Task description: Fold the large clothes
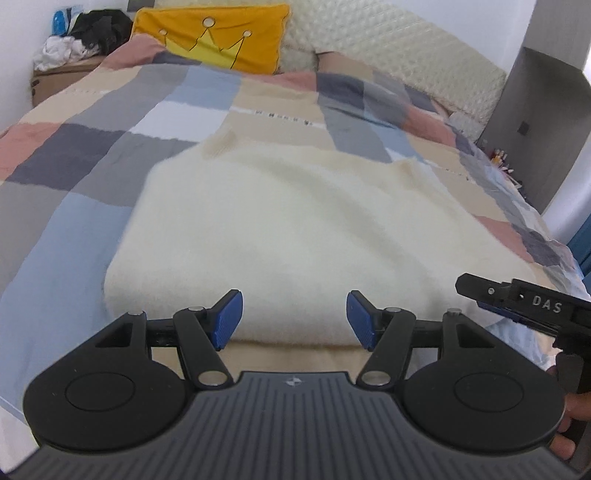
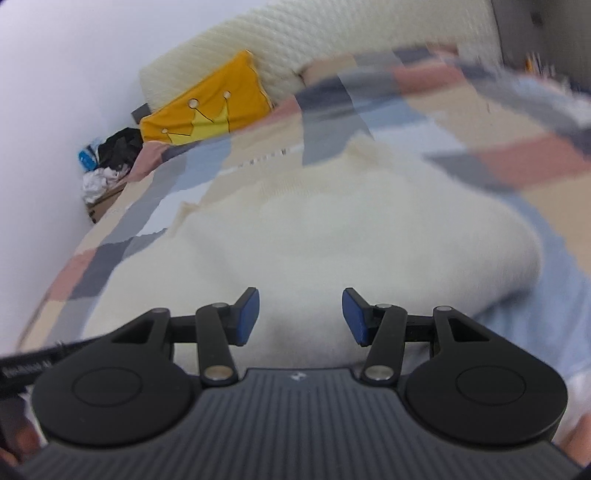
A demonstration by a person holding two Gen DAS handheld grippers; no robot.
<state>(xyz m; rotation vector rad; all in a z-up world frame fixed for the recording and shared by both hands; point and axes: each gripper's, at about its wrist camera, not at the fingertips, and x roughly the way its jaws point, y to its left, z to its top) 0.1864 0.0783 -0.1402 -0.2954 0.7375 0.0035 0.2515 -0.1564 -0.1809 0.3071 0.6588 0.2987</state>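
Observation:
A cream fluffy garment point(image 1: 295, 229) lies folded flat on the patchwork bedspread point(image 1: 74, 155), its thick near edge facing me. My left gripper point(image 1: 294, 320) hovers open over that near edge, blue pads apart with nothing between them. In the right wrist view the same garment point(image 2: 303, 236) fills the middle, blurred. My right gripper point(image 2: 300, 316) stands open just above its near part, holding nothing. The right gripper's black body point(image 1: 524, 306) shows at the right edge of the left wrist view, close beside the left one.
A yellow crown cushion point(image 1: 218, 35) and a cream quilted headboard point(image 1: 388, 48) stand at the bed's far end. A cardboard box with piled clothes point(image 1: 74, 40) sits at the far left. A grey cabinet point(image 1: 546, 110) is on the right. A hand point(image 1: 570, 424) grips the right tool.

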